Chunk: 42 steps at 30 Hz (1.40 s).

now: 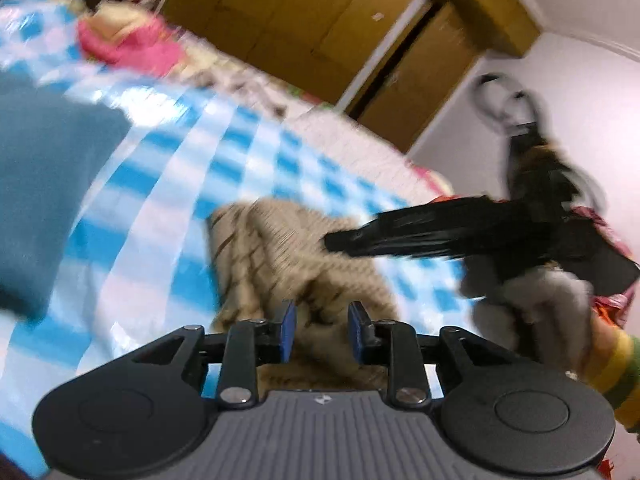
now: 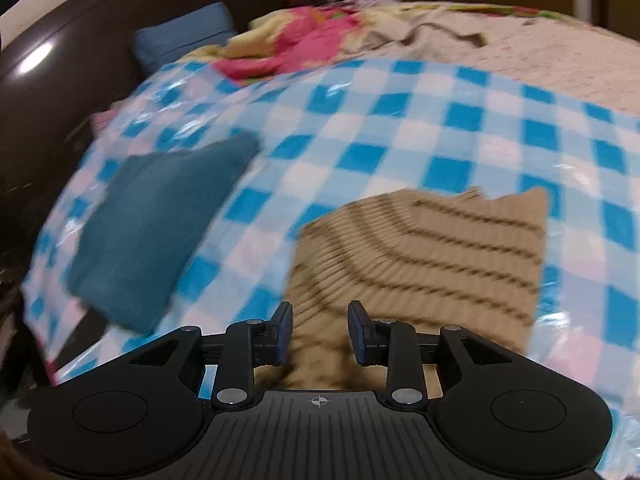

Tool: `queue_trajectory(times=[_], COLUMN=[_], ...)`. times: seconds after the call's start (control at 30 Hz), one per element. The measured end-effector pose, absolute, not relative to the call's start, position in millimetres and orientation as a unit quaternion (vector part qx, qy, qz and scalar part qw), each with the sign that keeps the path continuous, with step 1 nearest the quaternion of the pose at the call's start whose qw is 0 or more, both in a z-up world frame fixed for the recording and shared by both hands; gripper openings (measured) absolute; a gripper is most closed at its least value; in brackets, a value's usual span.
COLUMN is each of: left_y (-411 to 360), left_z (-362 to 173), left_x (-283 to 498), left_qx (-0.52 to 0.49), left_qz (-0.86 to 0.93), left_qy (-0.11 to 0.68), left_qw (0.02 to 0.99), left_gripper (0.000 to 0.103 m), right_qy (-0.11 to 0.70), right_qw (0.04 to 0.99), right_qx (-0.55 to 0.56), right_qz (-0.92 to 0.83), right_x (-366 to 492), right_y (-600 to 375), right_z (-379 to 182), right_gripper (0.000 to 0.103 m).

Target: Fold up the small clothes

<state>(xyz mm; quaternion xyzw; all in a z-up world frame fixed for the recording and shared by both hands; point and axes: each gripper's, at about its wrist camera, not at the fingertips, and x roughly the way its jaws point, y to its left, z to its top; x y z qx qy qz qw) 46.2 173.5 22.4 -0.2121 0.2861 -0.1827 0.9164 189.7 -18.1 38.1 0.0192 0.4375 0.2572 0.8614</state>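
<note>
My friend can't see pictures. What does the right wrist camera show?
A tan striped garment lies on a blue-and-white checked sheet, reaching between the parted jaws of the right gripper. A folded teal cloth lies to its left, and pink and yellow bedding is bunched up at the back.

We are in a bedroom of a home. We see a bed (image 2: 560,60) with a pale patterned bedsheet, and over it lies a shiny blue and white checked cover (image 2: 400,128). A dark headboard (image 2: 80,40) stands at one end, with a blue pillow (image 2: 180,40) beside it. A crumpled pink and yellow blanket (image 2: 288,48) lies on the bed. Behind the bed stands a tall wooden wardrobe (image 1: 320,20) against a white wall (image 1: 580,100). On the cover lie small clothes: a folded teal garment (image 2: 152,220) and a beige striped knit garment (image 2: 420,248).
</note>
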Motion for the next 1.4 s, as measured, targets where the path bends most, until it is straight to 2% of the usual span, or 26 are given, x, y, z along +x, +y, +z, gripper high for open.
queue_trajectory(times=[0.03, 0.13, 0.27, 0.37, 0.4, 0.43, 0.47, 0.5, 0.57, 0.7, 0.8, 0.93, 1.03, 1.1, 1.13, 1.23, 1.27, 1.33, 1.4], left_y=[167.7, 147.6, 125.6, 122.3, 123.9, 126.2, 129.7, 133.9, 140.7, 149.2, 153.9, 153.2, 150.9, 151.2, 151.2, 152.1, 152.4, 152.0, 151.2], left_z=[26.6, 27.5, 8.5, -9.7, -14.6, -18.4, -21.6, -23.8, -23.1, -13.8, -19.8, -27.3, -26.8, -26.3, -25.0, -18.0, -14.4, -5.8, 3.9], left_x=[49.1, 62.2, 76.6, 81.6, 81.8, 81.8, 81.6, 81.3, 78.7, 69.3, 71.9, 75.3, 76.2, 73.3, 71.1, 64.1, 61.7, 58.1, 56.7], left_qx=[-0.203, -0.17, -0.138, -0.125, -0.124, -0.125, -0.129, -0.138, -0.16, -0.179, -0.189, -0.191, -0.175, -0.174, -0.171, -0.165, -0.165, -0.158, -0.142], left_qz=[-0.189, -0.201, -0.206, -0.183, -0.173, -0.164, -0.158, -0.154, -0.159, -0.16, -0.144, -0.122, -0.11, -0.112, -0.111, -0.102, -0.099, -0.091, -0.081], left_qy=[0.277, 0.275, 0.309, 0.352, 0.363, 0.371, 0.377, 0.378, 0.368, 0.342, 0.359, 0.387, 0.398, 0.405, 0.406, 0.405, 0.403, 0.395, 0.381], left_qw=[0.92, 0.925, 0.918, 0.909, 0.907, 0.905, 0.904, 0.902, 0.902, 0.909, 0.903, 0.894, 0.894, 0.891, 0.891, 0.894, 0.895, 0.901, 0.91], left_gripper=[0.042, 0.043, 0.042, 0.042, 0.038, 0.034, 0.031, 0.026, 0.024, 0.023, 0.023, 0.023, 0.023, 0.024, 0.024, 0.024, 0.024, 0.024, 0.024], right_qy=[0.438, 0.459, 0.486, 0.488, 0.488, 0.487, 0.488, 0.488, 0.49, 0.456, 0.441, 0.465, 0.466, 0.471, 0.474, 0.456, 0.447, 0.428, 0.405], right_qw=[0.864, 0.856, 0.836, 0.833, 0.835, 0.838, 0.839, 0.84, 0.841, 0.858, 0.861, 0.848, 0.848, 0.842, 0.838, 0.841, 0.843, 0.846, 0.857], right_qx=[0.019, 0.029, 0.03, -0.02, -0.037, -0.05, -0.054, -0.052, -0.026, 0.007, 0.009, -0.003, 0.004, 0.031, 0.05, 0.082, 0.092, 0.109, 0.111], right_qz=[0.247, 0.237, 0.252, 0.26, 0.252, 0.241, 0.236, 0.23, 0.229, 0.236, 0.255, 0.254, 0.253, 0.26, 0.266, 0.278, 0.286, 0.298, 0.298], right_x=[195.6, 218.7, 238.1, 239.6, 240.7, 241.9, 243.7, 245.3, 247.0, 232.7, 228.5, 239.7, 242.2, 243.2, 243.9, 238.0, 234.1, 225.5, 215.8], right_y=[-20.4, -22.5, -7.0, 19.8, 26.4, 31.2, 32.8, 31.4, 22.1, 7.1, 15.3, 42.0, 47.4, 41.6, 35.6, 16.6, 8.8, -7.4, -24.9], right_z=[38.2, 32.7, 20.1, 9.4, 5.3, 1.1, -2.7, -4.6, -2.3, 29.7, 42.2, 8.6, -14.8, -12.0, -7.2, 10.6, 17.4, 30.2, 42.1], right_gripper=[0.033, 0.055, 0.055, 0.057, 0.056, 0.052, 0.037, 0.033, 0.016, 0.015, 0.015, 0.015, 0.02, 0.029, 0.032, 0.032, 0.038, 0.044, 0.044])
